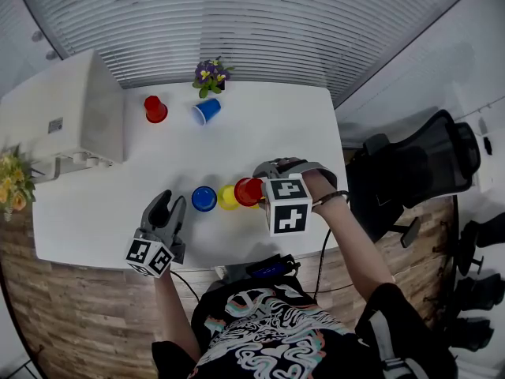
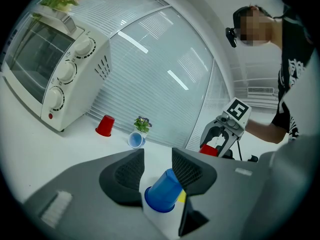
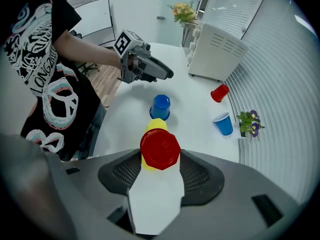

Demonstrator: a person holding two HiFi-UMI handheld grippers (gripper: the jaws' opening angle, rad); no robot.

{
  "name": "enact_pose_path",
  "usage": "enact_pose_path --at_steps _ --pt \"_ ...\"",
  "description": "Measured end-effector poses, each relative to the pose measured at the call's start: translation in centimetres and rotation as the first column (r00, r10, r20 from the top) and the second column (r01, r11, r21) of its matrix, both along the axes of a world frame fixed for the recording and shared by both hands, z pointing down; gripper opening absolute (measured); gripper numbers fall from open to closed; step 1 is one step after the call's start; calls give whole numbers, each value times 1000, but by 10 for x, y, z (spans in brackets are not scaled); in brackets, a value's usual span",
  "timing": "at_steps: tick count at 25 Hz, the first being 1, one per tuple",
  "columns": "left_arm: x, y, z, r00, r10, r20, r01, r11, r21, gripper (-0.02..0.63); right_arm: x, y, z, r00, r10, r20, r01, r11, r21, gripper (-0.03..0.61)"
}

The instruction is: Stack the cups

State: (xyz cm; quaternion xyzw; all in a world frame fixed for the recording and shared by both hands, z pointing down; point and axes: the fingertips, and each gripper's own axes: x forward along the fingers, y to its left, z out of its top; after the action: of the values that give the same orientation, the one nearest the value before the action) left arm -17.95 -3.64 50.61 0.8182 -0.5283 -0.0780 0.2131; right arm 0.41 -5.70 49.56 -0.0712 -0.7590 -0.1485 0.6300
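My right gripper point(image 1: 259, 186) point(image 3: 160, 156) is shut on a red cup point(image 1: 248, 191) point(image 3: 160, 148), pads on its sides and its base turned toward the right gripper view. Just beyond and partly under it stands a yellow cup point(image 1: 227, 197) point(image 3: 154, 128), upside down; whether the two touch I cannot tell. An upside-down blue cup point(image 1: 203, 198) point(image 2: 162, 191) point(image 3: 160, 107) stands left of the yellow one. My left gripper point(image 1: 169, 202) point(image 2: 158, 154) is open and holds nothing, its tips a little short of that blue cup. At the back stand another red cup point(image 1: 155, 109), upside down, and another blue cup point(image 1: 207, 110) on its side.
A white toaster oven point(image 1: 67, 113) fills the table's back left corner. A small potted plant point(image 1: 210, 76) stands at the back edge by the blinds. Yellow flowers point(image 1: 12, 184) sit at the far left. A black office chair point(image 1: 418, 172) is off the table's right side.
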Motion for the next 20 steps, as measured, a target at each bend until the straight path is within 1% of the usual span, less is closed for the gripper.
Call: enact_pose_path --at_steps 7,11,12,16,20 --pt "0 1 0 1000 -3 -1 3 1000 -8 161 -5 4 1 1000 -6 24 7 1000 -6 241" --pt "-2 2 3 1000 -4 -6 4 1000 -11 161 -9 6 3 999 1 53 0 1000 -23 246" --pt "-2 1 3 1000 -6 -8 5 1000 -10 161 -9 6 3 998 4 56 -3 1000 -31 252" --pt "-5 1 2 1000 -10 -12 10 1000 -11 161 -7 8 4 998 3 64 0 999 -42 310" --pt "-6 0 -3 1000 -5 -2 5 1000 8 163 -7 7 -6 991 41 128 -35 998 -46 335"
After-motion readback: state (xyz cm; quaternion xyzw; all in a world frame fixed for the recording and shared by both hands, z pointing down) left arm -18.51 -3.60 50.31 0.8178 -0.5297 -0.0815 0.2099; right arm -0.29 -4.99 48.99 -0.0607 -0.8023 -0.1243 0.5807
